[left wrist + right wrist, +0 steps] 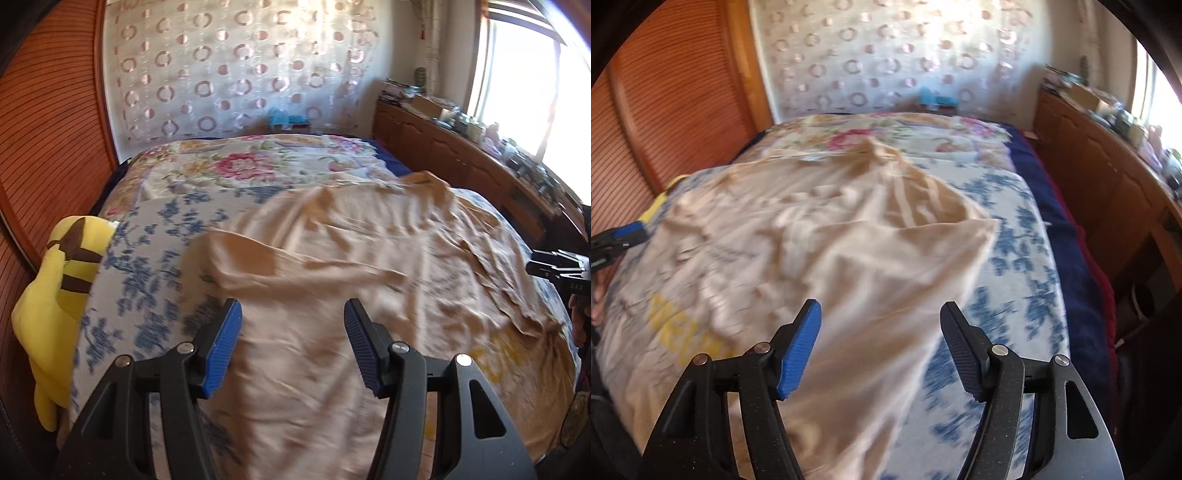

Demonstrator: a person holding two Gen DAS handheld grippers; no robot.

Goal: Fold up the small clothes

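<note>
Beige shirt (332, 258) lies spread and wrinkled across the bed (155, 266), on the blue-floral cover; yellow print on its near part; in the right wrist view one sleeve corner (975, 225) sticks out toward the bare cover. Left gripper (291, 347) hangs above the cloth, jaws spread, nothing between the pads; right gripper (881, 347) likewise spread wide over the shirt's edge, gripping nothing. Yellow plush toy (55, 295) sits at the bed's left edge, beside the wooden slatted door (48, 129).
</note>
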